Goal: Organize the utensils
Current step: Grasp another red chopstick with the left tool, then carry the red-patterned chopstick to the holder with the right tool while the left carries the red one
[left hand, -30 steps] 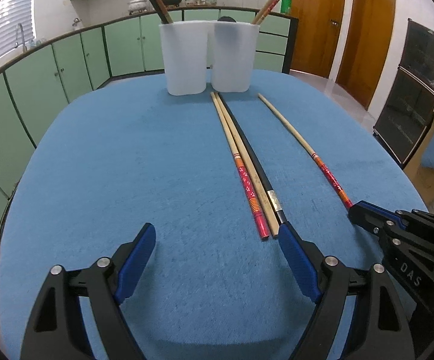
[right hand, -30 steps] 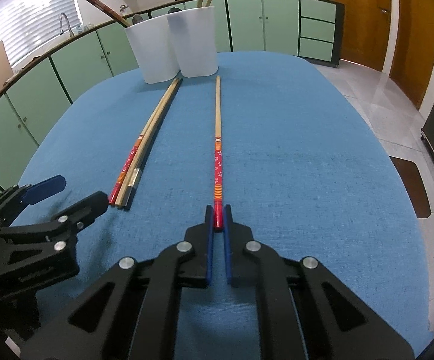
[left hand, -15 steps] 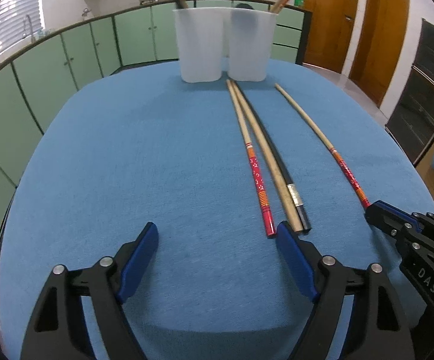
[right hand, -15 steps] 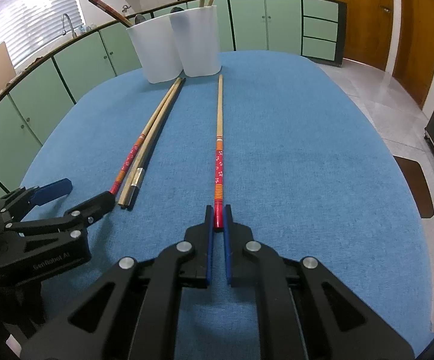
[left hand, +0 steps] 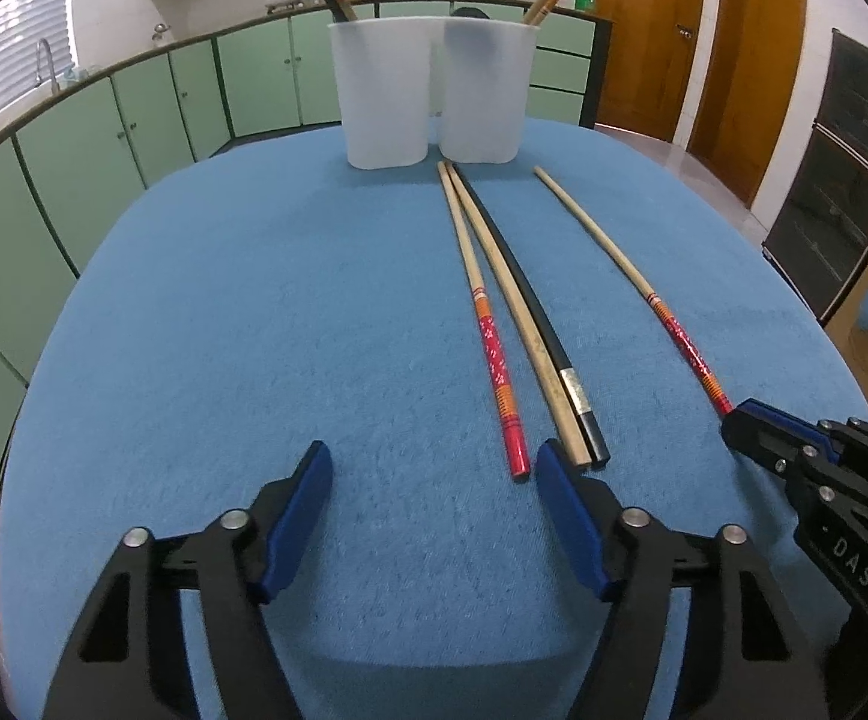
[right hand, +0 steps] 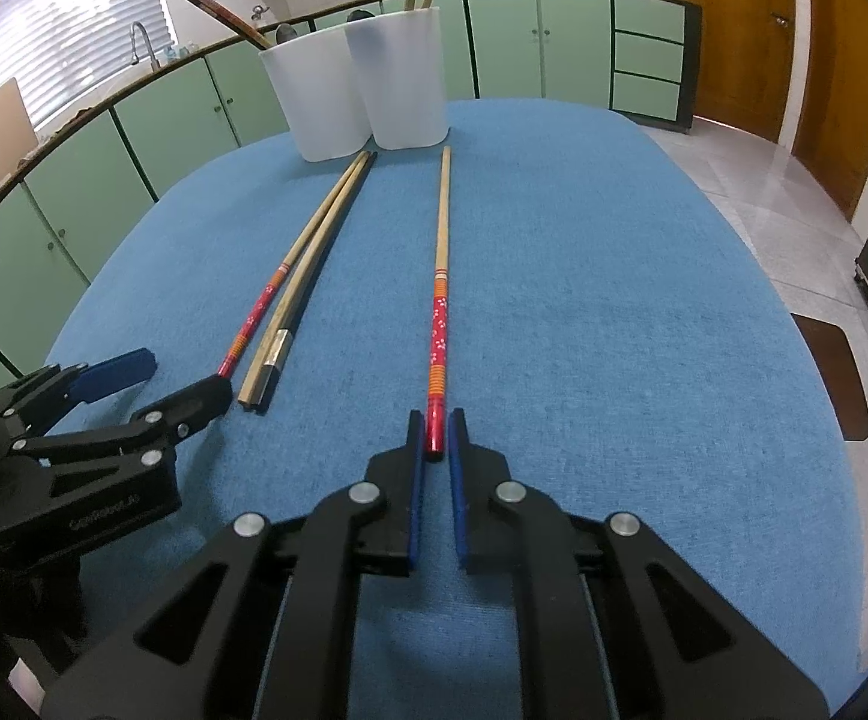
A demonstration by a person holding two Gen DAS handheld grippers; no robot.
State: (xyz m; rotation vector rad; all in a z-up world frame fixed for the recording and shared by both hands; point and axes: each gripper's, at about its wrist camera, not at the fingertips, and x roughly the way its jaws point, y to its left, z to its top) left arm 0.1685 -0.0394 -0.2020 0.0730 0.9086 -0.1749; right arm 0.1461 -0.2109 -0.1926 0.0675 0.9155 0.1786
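Right gripper [right hand: 432, 423] jaws clenched on lone chopstick [right hand: 441, 276], left gripper [left hand: 434, 468] jaws released & closing w/ nothing between, so we lift level toward cups [right hand: 368, 102].

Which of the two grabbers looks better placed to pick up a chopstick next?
The right gripper: its nearly closed jaws already flank the red end of the lone chopstick. The left gripper has just been closing with only cloth between its jaws; the three bunched chopsticks lie by its right finger.

Both grippers, the left gripper [left hand: 434, 468] and the right gripper [right hand: 432, 438], are matte black plastic frames with triangular cut-outs, silver round screws, blue-padded fingers [left hand: 299, 516] and faint embossed lettering on the side.
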